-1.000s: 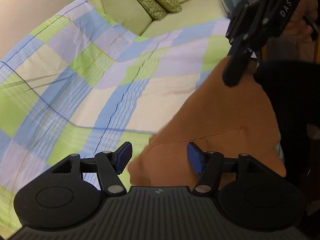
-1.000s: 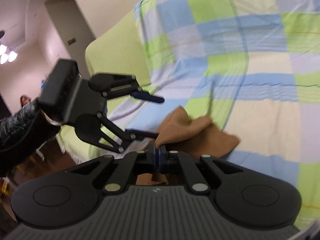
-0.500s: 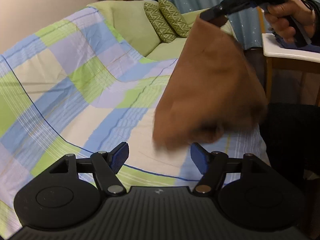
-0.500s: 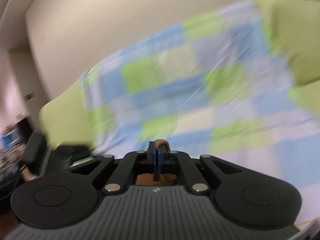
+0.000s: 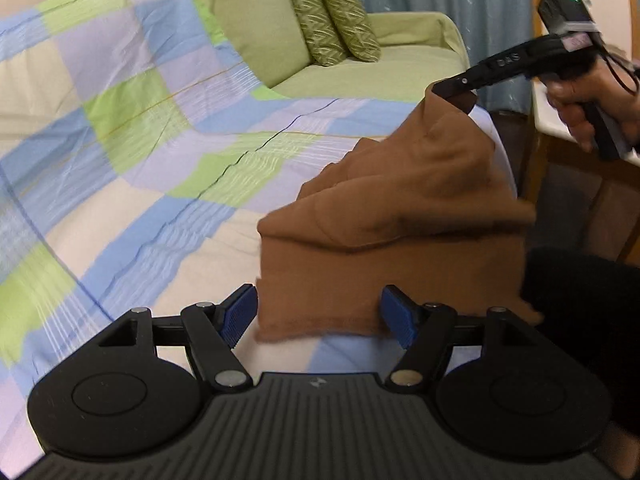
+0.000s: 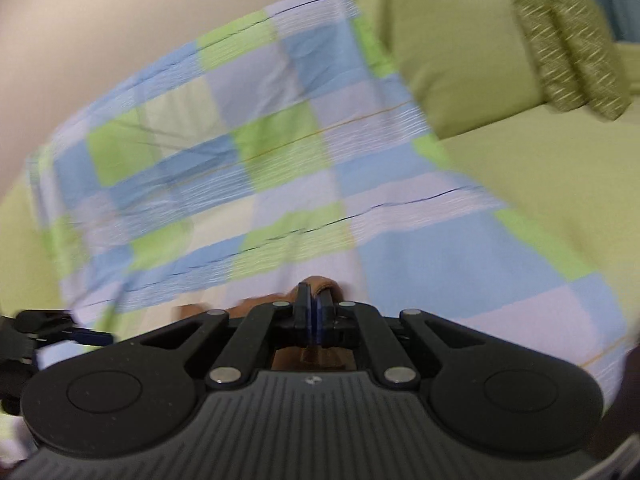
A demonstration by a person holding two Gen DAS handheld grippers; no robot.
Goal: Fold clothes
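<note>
R gripper [image 6: 313, 312]: jaws clenched tight, blue pads pressed together on a pinch of the brown cloth [image 5: 400, 216]; a bit of fabric pokes above the tips, more shows under them.
R gripper, seen from L cam [image 5: 454, 90]: lifted over the bed edge, cloth corner pinched at its tip, person's hand [image 5: 588, 100] on the grip.
L gripper [image 5: 318, 312]: jaws wide apart, nothing gripped.
L pads [image 5: 240, 310]: left one sits just beside the cloth's left edge, right one overlaps the cloth's lower edge in view; can't tell if either touches.
Brown cloth: peak hangs from R gripper, rest slumps in folds down onto the checked sheet [image 5: 132, 152], lower hem lying flat btw the L fingers, near the bed's front edge.
Checked sheet: blue/green/lilac squares, spread over a green sofa [image 5: 376, 76].
Cushions [image 5: 332, 20]: two patterned green ones, at the sofa's back, well apart from the cloth.
Table [image 5: 560, 120]: pale top, wood frame, beside the sofa, behind the R hand.
</note>
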